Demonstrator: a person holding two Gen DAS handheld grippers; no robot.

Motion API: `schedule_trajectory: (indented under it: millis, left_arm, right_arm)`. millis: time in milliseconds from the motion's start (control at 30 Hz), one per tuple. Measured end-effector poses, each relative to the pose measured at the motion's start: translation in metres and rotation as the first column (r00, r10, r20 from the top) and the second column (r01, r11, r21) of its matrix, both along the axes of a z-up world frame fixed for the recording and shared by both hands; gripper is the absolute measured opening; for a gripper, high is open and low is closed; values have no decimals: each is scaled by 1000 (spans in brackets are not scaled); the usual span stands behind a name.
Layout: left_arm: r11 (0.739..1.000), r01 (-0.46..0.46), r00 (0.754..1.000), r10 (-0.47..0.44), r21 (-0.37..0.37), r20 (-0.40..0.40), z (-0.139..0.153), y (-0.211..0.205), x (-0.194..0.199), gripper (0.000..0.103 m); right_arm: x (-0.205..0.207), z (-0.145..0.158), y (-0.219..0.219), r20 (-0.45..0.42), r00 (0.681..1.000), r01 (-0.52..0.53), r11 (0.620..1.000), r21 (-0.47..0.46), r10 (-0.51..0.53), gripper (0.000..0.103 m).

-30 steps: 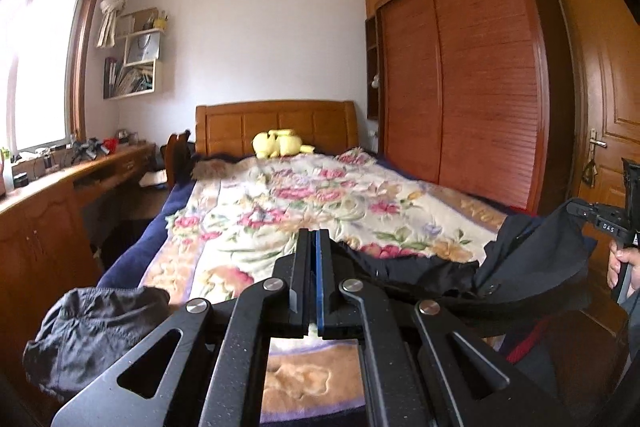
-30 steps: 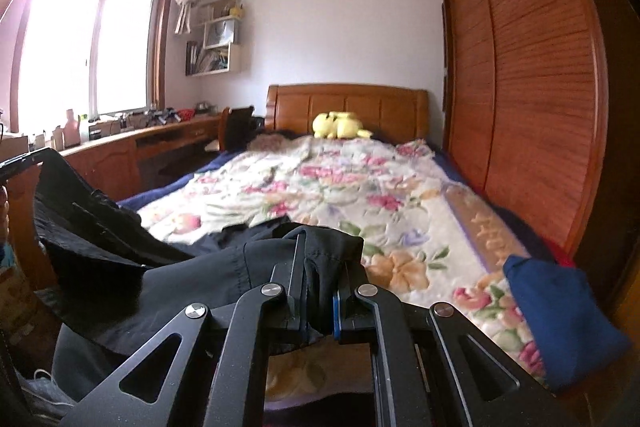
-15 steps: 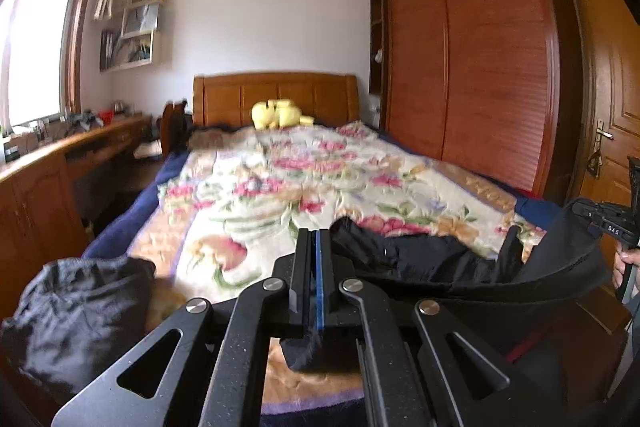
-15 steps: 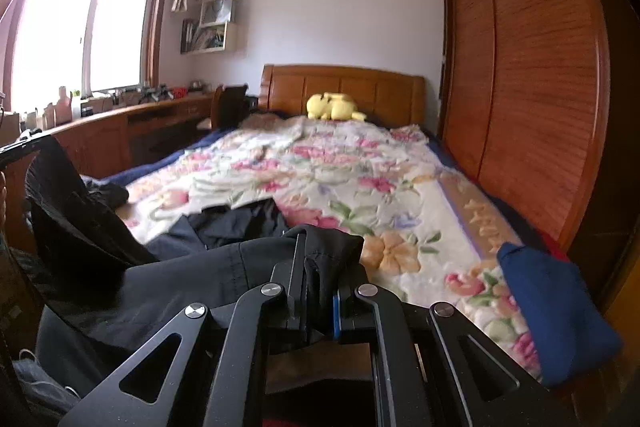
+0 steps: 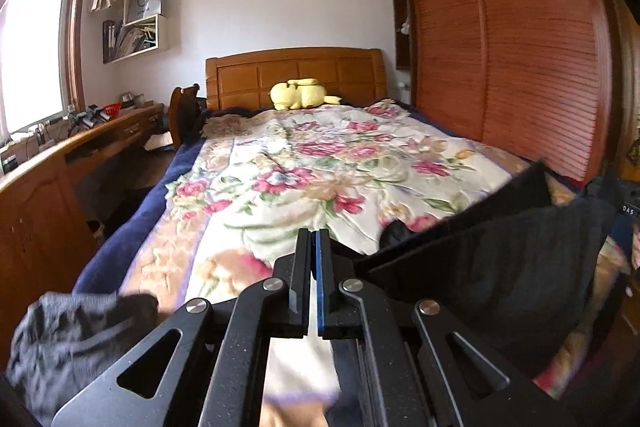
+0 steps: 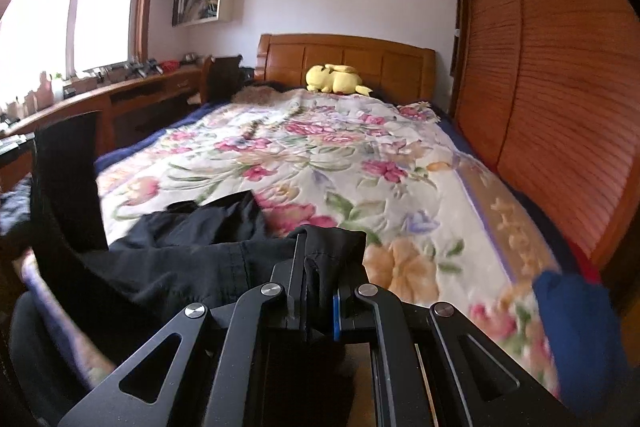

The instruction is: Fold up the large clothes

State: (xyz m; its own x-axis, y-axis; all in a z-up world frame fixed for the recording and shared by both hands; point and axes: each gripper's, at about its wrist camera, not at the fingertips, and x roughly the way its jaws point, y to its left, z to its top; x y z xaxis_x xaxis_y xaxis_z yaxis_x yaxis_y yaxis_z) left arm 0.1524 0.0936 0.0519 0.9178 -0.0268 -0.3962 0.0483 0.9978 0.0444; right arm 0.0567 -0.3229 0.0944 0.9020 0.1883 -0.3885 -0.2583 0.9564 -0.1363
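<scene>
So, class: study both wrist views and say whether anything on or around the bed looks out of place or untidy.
Two things stand out. A crumpled dark garment sits bunched at the bed's near left corner, unfolded. A blue cloth lies heaped at the near right edge. The black garment being folded is in the right gripper, stretched over the floral bedspread.

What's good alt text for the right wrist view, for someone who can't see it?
The right gripper is shut on a fold of a black garment, which trails left over the foot of a bed with a floral quilt. A yellow plush toy sits at the wooden headboard; a blue garment lies at the bed's near right edge.
</scene>
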Motion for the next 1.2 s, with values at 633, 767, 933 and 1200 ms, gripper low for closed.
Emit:
schedule_trajectory:
  millis: [633, 767, 933, 1200]
  left_arm:
    - [997, -73, 978, 74, 12, -196, 1, -7, 160, 2]
    - [1000, 9, 973, -14, -21, -232, -4, -13, 156, 3]
    - [996, 91, 964, -88, 3, -252, -18, -29, 130, 21]
    - [983, 181, 928, -171, 0, -331, -74, -41, 72, 26]
  right_arm:
    - [152, 7, 73, -119, 969, 209, 974, -83, -217, 17]
    - [146, 2, 72, -85, 970, 221, 971, -90, -229, 55]
    - [136, -10, 58, -103, 978, 176, 984, -40, -179, 75]
    - [79, -58, 34, -201, 978, 51, 998, -40, -59, 78]
